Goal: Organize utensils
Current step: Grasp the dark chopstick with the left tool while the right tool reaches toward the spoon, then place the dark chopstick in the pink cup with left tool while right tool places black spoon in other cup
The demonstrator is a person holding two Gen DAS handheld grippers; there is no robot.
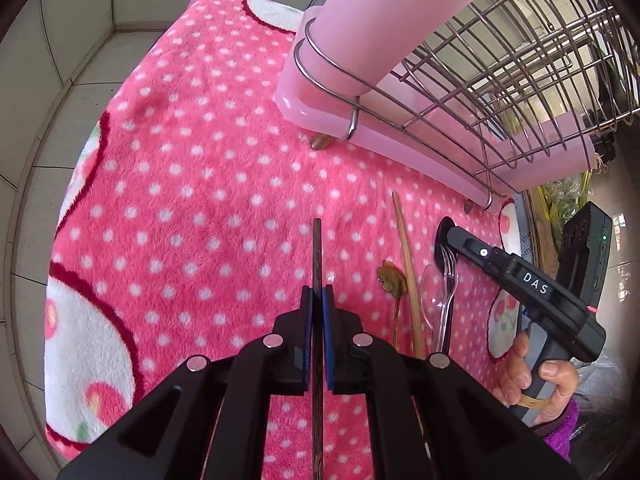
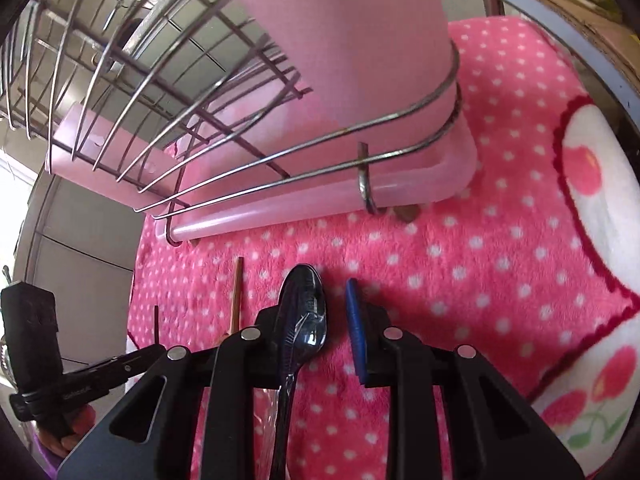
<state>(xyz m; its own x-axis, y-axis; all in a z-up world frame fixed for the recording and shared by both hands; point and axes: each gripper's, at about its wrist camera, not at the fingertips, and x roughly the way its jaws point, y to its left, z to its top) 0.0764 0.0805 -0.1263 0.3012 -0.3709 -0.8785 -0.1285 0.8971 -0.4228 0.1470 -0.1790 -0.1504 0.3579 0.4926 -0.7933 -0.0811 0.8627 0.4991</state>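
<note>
My left gripper [image 1: 317, 294] is shut on a dark chopstick [image 1: 317, 248], whose tip points ahead over the pink dotted cloth [image 1: 192, 168]. To its right on the cloth lie a gold spoon [image 1: 390, 280], a wooden chopstick [image 1: 406, 264], and a clear plastic spoon [image 1: 429, 296] and fork [image 1: 447, 292]. My right gripper [image 1: 445, 236] is down at the fork's tines. In the right wrist view the right gripper [image 2: 314, 300] stands open around the clear spoon [image 2: 304, 304]. The spoon rests against the left finger, and cloth shows between it and the blue right pad [image 2: 355, 320].
A wire dish rack [image 1: 500, 80] on a pink drip tray [image 1: 316, 112] stands at the back of the cloth, with a tall pink utensil holder [image 1: 380, 20] at its near corner. Tiled wall borders the cloth at left. A hand [image 1: 556, 376] grips the right tool.
</note>
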